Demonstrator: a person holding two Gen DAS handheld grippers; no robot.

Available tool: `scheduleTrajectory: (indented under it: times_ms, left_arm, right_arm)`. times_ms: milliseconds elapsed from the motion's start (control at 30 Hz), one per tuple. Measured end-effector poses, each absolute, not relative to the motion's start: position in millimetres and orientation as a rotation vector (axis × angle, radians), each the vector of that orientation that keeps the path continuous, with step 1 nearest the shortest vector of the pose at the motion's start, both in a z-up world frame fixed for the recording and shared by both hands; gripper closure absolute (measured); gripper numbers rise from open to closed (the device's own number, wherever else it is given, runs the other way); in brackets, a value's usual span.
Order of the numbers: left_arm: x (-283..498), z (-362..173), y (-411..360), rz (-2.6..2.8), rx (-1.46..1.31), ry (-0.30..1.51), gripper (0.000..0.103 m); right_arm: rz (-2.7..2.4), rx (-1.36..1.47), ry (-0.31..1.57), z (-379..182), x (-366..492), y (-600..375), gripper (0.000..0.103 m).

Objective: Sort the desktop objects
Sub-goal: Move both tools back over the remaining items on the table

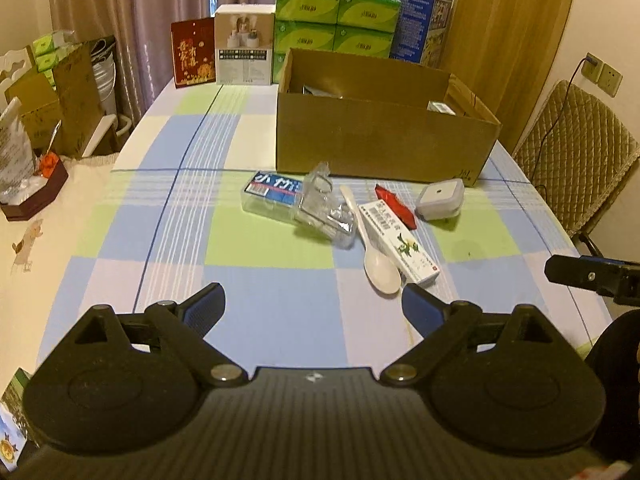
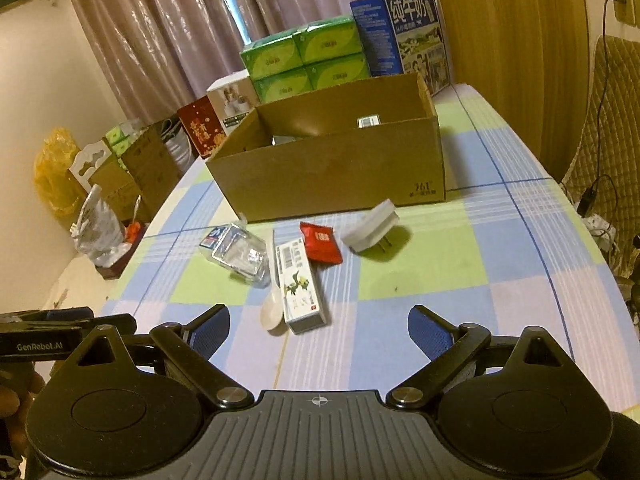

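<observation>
An open cardboard box (image 1: pixel 376 148) (image 2: pixel 332 172) stands on the checked tablecloth with a few items inside. In front of it lie a blue-labelled clear case (image 1: pixel 270 196) (image 2: pixel 214 238), crumpled clear packaging (image 1: pixel 326 216) (image 2: pixel 244 258), a white spoon (image 1: pixel 376 256) (image 2: pixel 274 308), a white medicine box (image 1: pixel 400 242) (image 2: pixel 300 284), a red packet (image 1: pixel 396 206) (image 2: pixel 320 242) and a white plug adapter (image 1: pixel 440 198) (image 2: pixel 372 228). My left gripper (image 1: pixel 314 308) is open and empty, just short of the spoon. My right gripper (image 2: pixel 320 330) is open and empty, just short of the medicine box.
Green tissue packs (image 1: pixel 336 20) (image 2: pixel 304 60), a blue milk carton box (image 1: pixel 420 24) (image 2: pixel 404 36), a white box (image 1: pixel 244 48) and a red card (image 1: pixel 193 52) stand behind the cardboard box. A padded chair (image 1: pixel 576 160) is at the right. Boxes and bags (image 1: pixel 52 112) crowd the left.
</observation>
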State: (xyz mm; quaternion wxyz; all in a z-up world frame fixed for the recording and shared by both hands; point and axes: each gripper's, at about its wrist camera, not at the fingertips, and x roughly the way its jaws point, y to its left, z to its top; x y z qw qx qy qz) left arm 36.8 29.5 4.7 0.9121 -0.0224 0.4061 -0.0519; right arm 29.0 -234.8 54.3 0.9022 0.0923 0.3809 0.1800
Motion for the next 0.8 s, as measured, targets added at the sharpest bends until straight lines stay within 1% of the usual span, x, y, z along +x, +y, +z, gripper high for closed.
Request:
scheduleTrajectory:
  times_ms: [600,800]
  left_arm:
    - [36.8,-18.0,26.2,-0.107,-0.050,0.889,0.010]
    - [41.8,-24.1,24.3,-0.110,-0.053,0.897,0.010]
  right_arm:
    - [0.366,0.155,0.824,36.6,35.6,-228.9,0.010]
    - [0.383,0.091,0.819,26.8,42.2,-220.7,0.010]
